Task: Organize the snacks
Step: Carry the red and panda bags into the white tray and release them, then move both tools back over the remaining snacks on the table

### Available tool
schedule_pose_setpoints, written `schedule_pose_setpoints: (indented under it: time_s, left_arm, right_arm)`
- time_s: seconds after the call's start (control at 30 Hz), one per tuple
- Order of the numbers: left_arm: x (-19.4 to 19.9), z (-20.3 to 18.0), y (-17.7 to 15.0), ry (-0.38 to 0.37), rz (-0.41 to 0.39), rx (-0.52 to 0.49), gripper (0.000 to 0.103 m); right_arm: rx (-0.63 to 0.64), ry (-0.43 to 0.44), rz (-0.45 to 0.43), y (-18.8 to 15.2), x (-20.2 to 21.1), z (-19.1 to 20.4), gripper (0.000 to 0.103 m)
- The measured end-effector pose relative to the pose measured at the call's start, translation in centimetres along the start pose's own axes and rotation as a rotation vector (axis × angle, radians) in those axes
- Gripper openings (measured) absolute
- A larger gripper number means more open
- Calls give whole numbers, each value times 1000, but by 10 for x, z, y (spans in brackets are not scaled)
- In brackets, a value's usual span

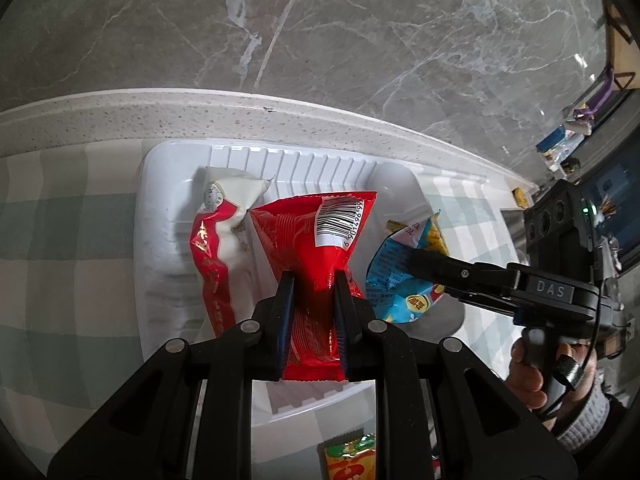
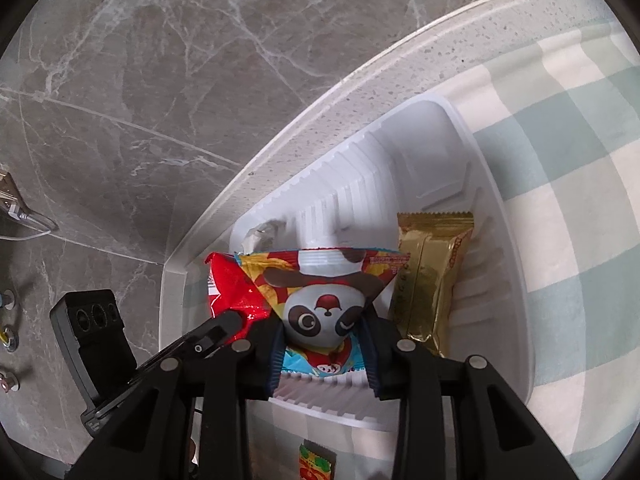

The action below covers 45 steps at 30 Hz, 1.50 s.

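**Two snack packets held over the white tray**

Left gripper (image 1: 312,280): closed on a red packet (image 1: 320,248), pinched at its narrowed middle between the blue-padded fingers. The barcode side is turned up. The packet is held above the white tray (image 1: 160,240).

Right gripper (image 2: 322,344): clamped on a blue packet (image 2: 320,312) printed with a panda face, its upper part yellow and red. In the left wrist view the same blue packet (image 1: 394,276) is seen just beside the red one, over the tray's right part, with the right gripper (image 1: 416,260) reaching in from the right and a hand (image 1: 532,372) on its grip.

In the tray: a red-and-white packet (image 1: 216,248) is seen to the left of the red packet; whether the two touch cannot be told. A gold packet (image 2: 432,276) lies in the tray's right compartment, just beside the blue packet.

The tray rests on a green-and-white checked cloth (image 1: 60,240), close to the speckled counter edge (image 1: 120,120). A small yellow-and-red packet (image 1: 352,460) lies on the cloth below the tray. Grey marbled floor (image 1: 360,32) is visible beyond the edge.
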<state>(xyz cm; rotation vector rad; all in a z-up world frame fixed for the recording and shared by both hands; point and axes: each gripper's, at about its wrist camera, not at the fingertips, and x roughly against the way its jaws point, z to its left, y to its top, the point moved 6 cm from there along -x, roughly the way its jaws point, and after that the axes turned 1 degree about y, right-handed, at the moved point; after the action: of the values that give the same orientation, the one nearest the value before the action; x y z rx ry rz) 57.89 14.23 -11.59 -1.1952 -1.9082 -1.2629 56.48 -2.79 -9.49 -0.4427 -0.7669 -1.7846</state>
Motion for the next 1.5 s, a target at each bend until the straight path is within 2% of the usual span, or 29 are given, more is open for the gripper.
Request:
schedule_pose_setpoints:
  time_s: [0.03,0.23,0.7,0.93,1.5]
  left_arm:
    - [-2,0,0,17,1,-5,17]
    - [0,-4,-2,50,-7,-32,18]
    - [37,-26,-7,82,-65,-98,18]
    - [63,-43,-22,96,-89,-139,18]
    - [130,-85,-75,116,-143,-233,18]
  right_arm:
    - [3,-4,-1,0,0,0,43]
    - [10,-9,-18,-1,8,2,49]
    - [32,26,-60,-19,46,19,50]
    - [52,40,-100,-37,77,30,55]
    - [121,63,-211,-101,157,52,56]
